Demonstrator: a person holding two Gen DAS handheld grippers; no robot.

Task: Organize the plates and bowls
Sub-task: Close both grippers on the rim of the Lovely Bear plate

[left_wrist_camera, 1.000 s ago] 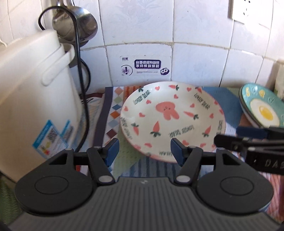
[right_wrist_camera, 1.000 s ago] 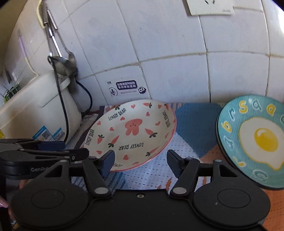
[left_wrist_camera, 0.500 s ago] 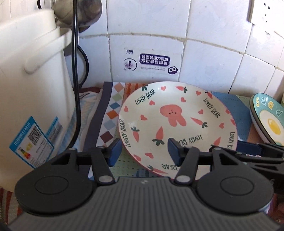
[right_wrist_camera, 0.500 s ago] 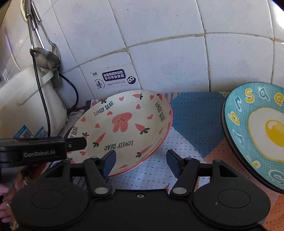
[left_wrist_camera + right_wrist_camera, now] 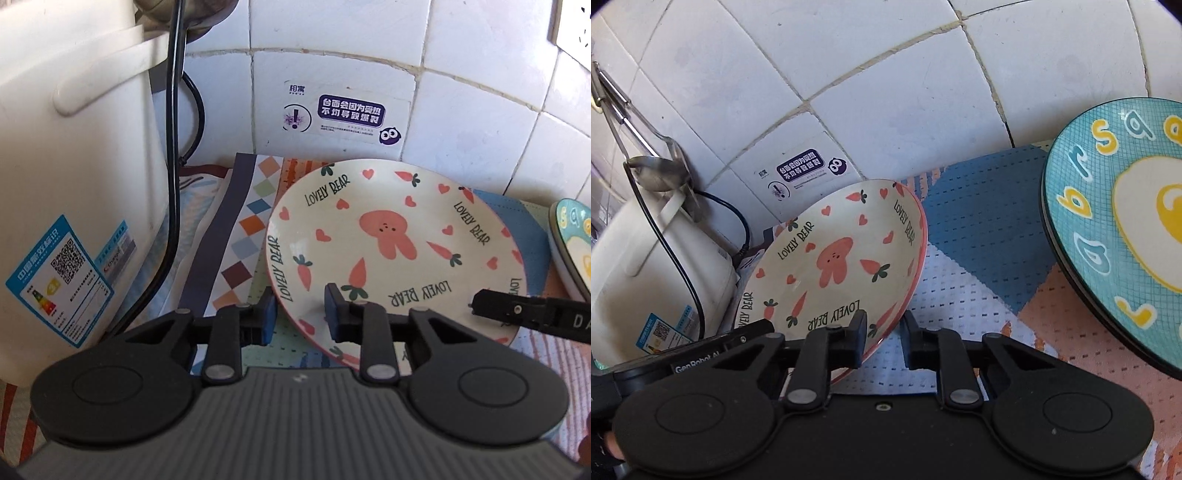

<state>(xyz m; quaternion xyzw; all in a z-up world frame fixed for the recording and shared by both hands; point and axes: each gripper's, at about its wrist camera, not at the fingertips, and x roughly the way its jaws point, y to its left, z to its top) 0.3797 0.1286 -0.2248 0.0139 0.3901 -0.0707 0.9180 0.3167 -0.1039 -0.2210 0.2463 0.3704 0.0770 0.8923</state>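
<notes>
both grippers, left [image 5: 300,313] and right [image 5: 884,338], just closed their fingers onto the bunny plate's [image 5: 384,236] near rim, probably for a steady two-handed lift.

Patterned mat [image 5: 964,258] covers counter; on it: rabbit plate [image 5: 834,258] (near edge lifted), egg plate [image 5: 1115,229], white cooker [image 5: 70,184].

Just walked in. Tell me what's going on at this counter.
A person holds a gripper in each hand, and both are on the cream rabbit-and-carrot plate lying on the patterned mat. The left gripper straddles its near-left rim, the right gripper its near-right rim. Both jaws have just been closing on the rim. The blue fried-egg plate lies untouched beside it.
</notes>
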